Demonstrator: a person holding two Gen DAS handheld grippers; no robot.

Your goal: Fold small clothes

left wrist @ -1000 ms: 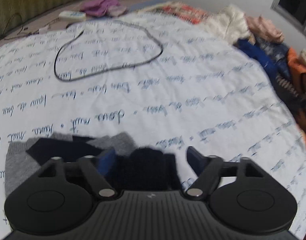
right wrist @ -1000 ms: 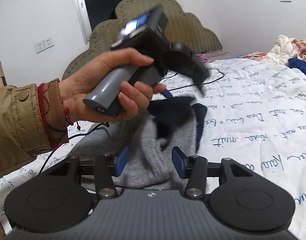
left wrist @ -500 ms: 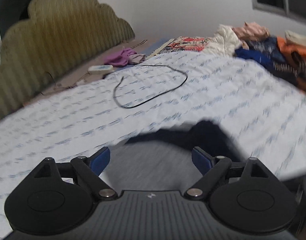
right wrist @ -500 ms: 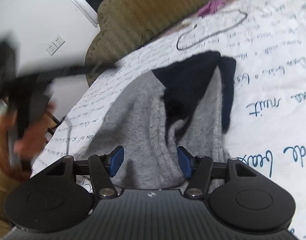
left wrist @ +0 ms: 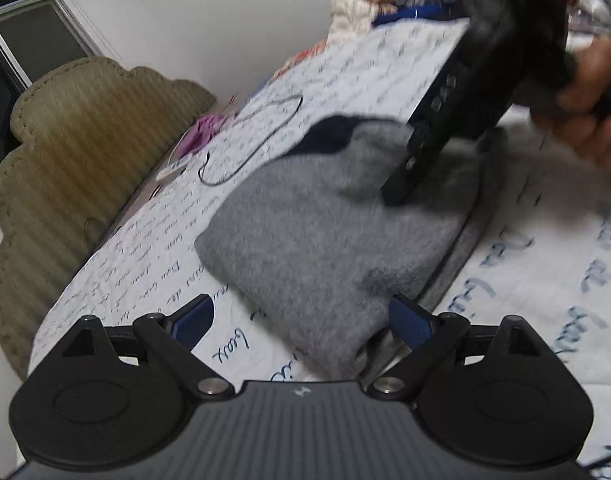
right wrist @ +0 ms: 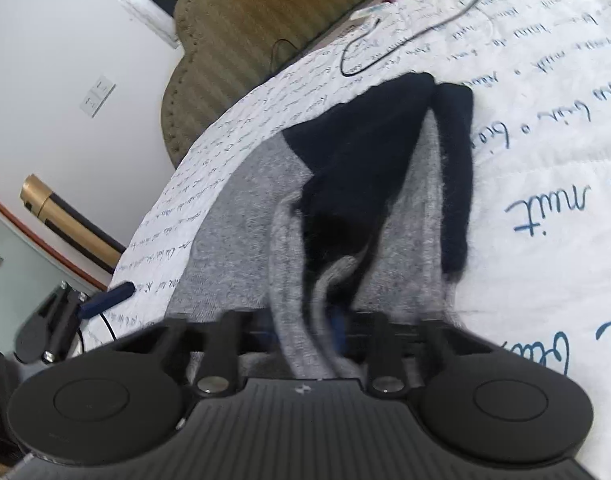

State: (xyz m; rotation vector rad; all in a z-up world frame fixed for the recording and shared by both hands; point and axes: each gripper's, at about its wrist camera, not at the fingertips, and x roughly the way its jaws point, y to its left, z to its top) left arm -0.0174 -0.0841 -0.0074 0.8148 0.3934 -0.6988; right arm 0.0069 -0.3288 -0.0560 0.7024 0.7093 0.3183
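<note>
Garment: grey knit top with navy sleeves/trim [right wrist: 385,184], lies on the white script-print bedsheet [right wrist: 545,140], partly folded, bunched in the middle.
Right gripper [right wrist: 305,332]: fingers together, clamped on a pinch of grey fabric at the near edge; blue pads mostly buried in the knit.
Left gripper [left wrist: 301,320]: fingers apart, nothing held, hovering just over the garment's near corner [left wrist: 337,344].
Step in hand (judgement): right side has a fold edge, likely to carry it over; left free to pin or grab the other corner.
How to do well: lift low, keep edge taut, lay navy sleeve inside, align edges before letting go.
Risk: thick knit slips or doubles unevenly.
Background: black cable loop [right wrist: 417,28], padded headboard [left wrist: 65,152], clothes pile [left wrist: 385,0], well apart.
</note>
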